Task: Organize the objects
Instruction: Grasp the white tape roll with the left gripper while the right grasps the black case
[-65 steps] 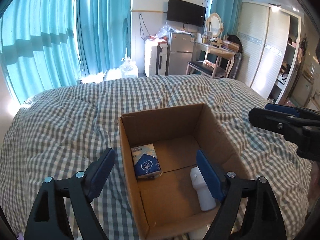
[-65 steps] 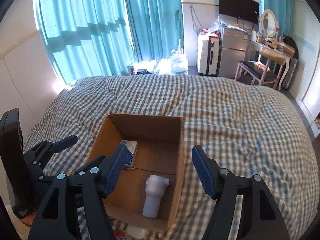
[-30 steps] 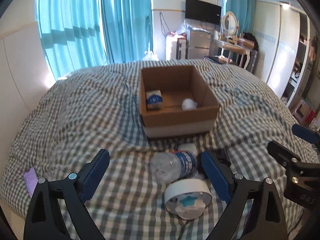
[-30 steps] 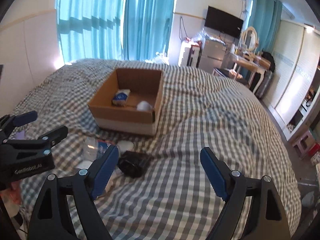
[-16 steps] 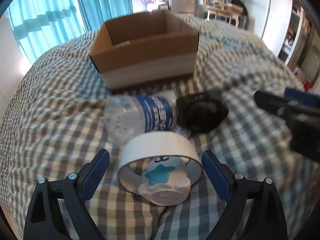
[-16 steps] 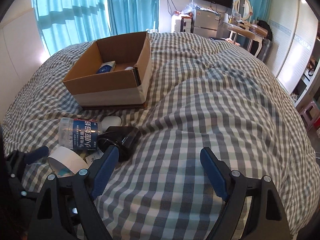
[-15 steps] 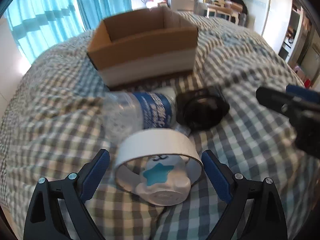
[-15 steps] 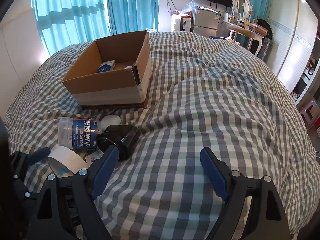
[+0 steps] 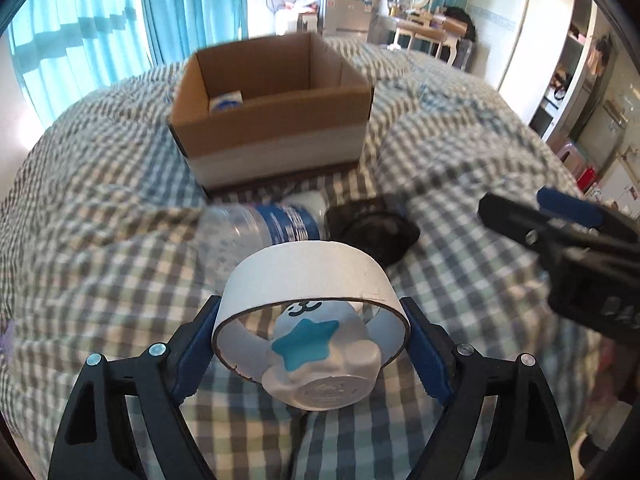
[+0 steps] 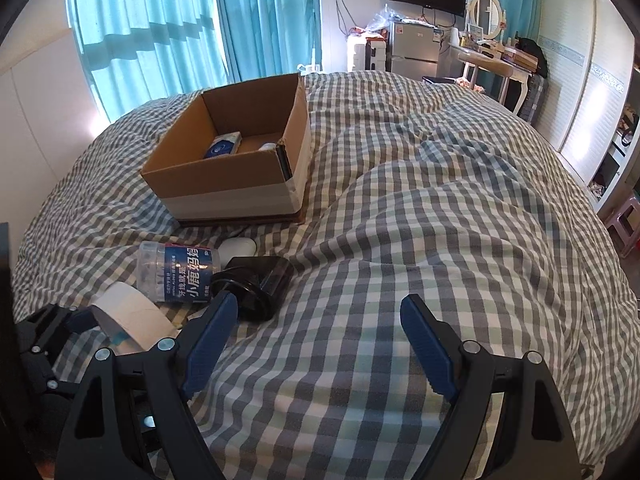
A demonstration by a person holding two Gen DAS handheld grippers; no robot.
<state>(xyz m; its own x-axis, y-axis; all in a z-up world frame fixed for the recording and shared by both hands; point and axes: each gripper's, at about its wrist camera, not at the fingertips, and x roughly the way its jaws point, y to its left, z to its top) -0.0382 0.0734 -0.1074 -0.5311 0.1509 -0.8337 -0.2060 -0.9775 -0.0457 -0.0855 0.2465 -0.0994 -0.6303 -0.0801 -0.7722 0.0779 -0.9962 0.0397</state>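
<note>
At lower centre, a white ring-shaped fan is pinched at its outer edges by the left gripper, below the cardboard box, while the right gripper is held spread over bare checkered bedding.

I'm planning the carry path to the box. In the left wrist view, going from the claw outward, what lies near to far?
Left claw around the white ring toy → water bottle → cardboard box.
</note>
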